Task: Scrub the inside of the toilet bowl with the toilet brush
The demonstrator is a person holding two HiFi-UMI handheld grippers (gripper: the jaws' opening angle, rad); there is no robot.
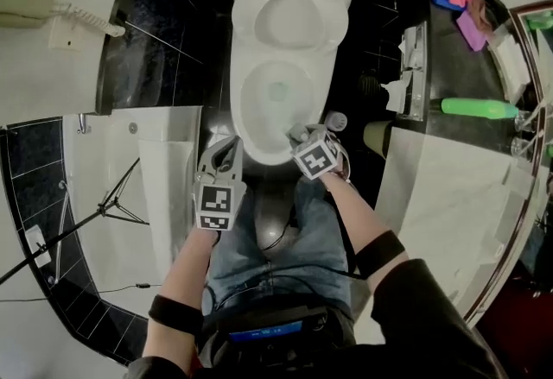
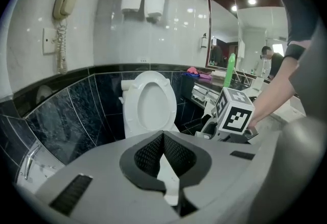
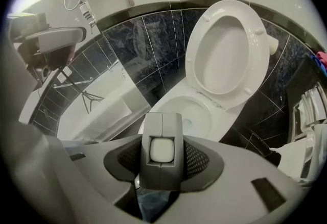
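My right hand-held gripper (image 1: 304, 137) is clamped on a grey, square-ended handle (image 3: 162, 149) with a pale square set into its face. I take this to be the grip of the toilet brush. No view shows the bristle end, so I cannot say which way it points or how near it is to the water.

My left hand-held gripper (image 1: 225, 153) is closed and empty. Its dark pads (image 2: 145, 154) meet at the tips and nothing sits between them.

The toilet bowl (image 1: 252, 137) is straight ahead of me between my knees. Its lid (image 3: 227, 49) and seat are up against the wall, so the inside is open, with a little water (image 1: 278, 92) at the bottom. In the head view my right hand-held gripper sits over the near rim, on its right side. My left one is just beside the front left of the bowl, next to the bathtub (image 1: 164, 163).

I judge this to be the approach step: the brush is in hand at the bowl and no scrubbing has started.

Next the brush head has to go over the rim and down inside. Then it needs pressing against the inner wall and working round, under the rim and down toward the water. I should keep the grip firm so the handle does not twist, and keep my left hand-held gripper clear of the rim.
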